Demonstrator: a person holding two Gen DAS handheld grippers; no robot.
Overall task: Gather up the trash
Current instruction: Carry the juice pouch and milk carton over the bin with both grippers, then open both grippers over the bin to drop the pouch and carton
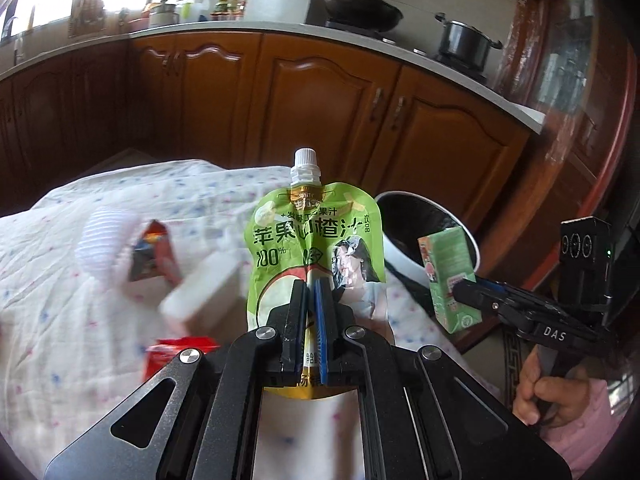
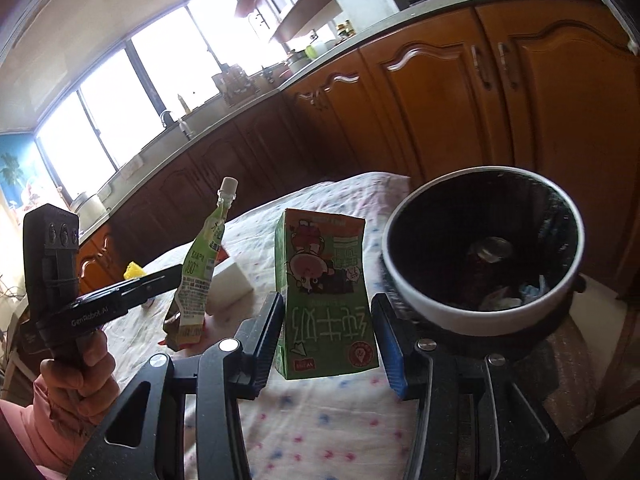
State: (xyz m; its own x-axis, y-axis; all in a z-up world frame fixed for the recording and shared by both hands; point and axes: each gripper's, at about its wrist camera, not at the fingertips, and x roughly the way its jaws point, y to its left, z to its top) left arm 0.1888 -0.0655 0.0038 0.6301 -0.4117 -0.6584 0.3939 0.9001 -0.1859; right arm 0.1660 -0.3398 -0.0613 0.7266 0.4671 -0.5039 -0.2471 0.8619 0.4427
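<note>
My left gripper [image 1: 311,294] is shut on a green juice pouch [image 1: 316,236] with a white cap and holds it upright above the table. The pouch also shows in the right wrist view [image 2: 200,268]. My right gripper [image 2: 328,312] is shut on a green milk carton [image 2: 324,296], held upside down above the table just left of the bin. The carton also shows in the left wrist view [image 1: 448,276]. The white-rimmed trash bin [image 2: 472,312] with a black liner stands at the table's right end and holds some trash.
On the dotted white tablecloth [image 1: 60,320] lie a white box [image 1: 200,292], a red and dark snack packet [image 1: 152,256], a striped white object [image 1: 102,236] and a red wrapper [image 1: 176,354]. Wooden kitchen cabinets [image 1: 280,100] stand behind the table.
</note>
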